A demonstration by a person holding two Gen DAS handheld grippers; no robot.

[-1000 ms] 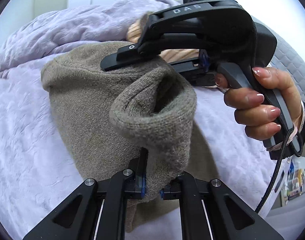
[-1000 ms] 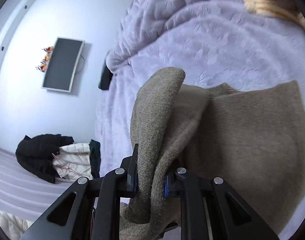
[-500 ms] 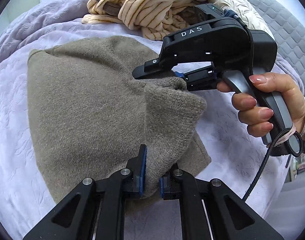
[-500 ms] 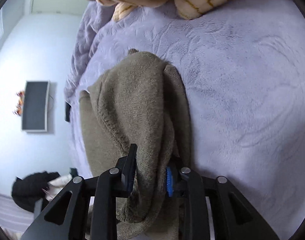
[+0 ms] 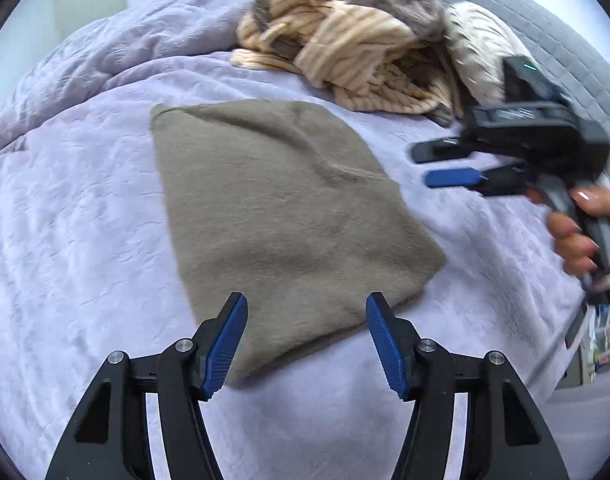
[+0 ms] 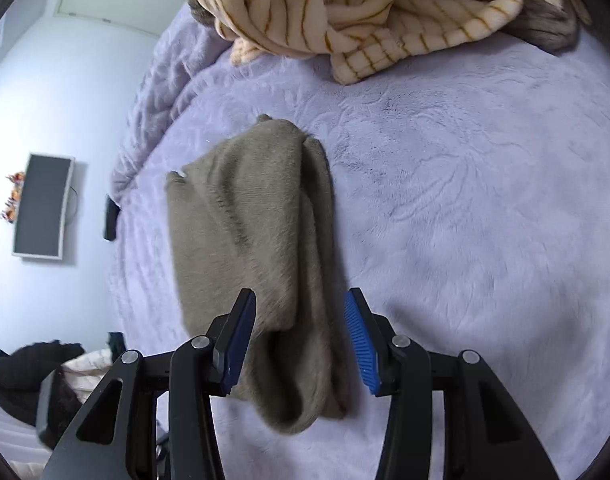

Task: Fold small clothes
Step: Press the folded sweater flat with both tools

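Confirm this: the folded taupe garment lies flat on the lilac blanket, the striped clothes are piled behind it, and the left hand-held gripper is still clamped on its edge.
Not right. The left hand-held gripper is open; its jaws have just been opening, pads clear of the taupe garment, as the left wrist view shows. The garment does lie on the lilac blanket, striped clothes behind.

A home bedroom is shown. A bed (image 5: 65,208) is covered by a plush lilac blanket, with a grey quilted headboard (image 5: 545,28) at its far end. Beyond the bed's side, a flat screen (image 6: 43,206) is mounted on a pale wall, and clothes (image 6: 29,376) are heaped below it.
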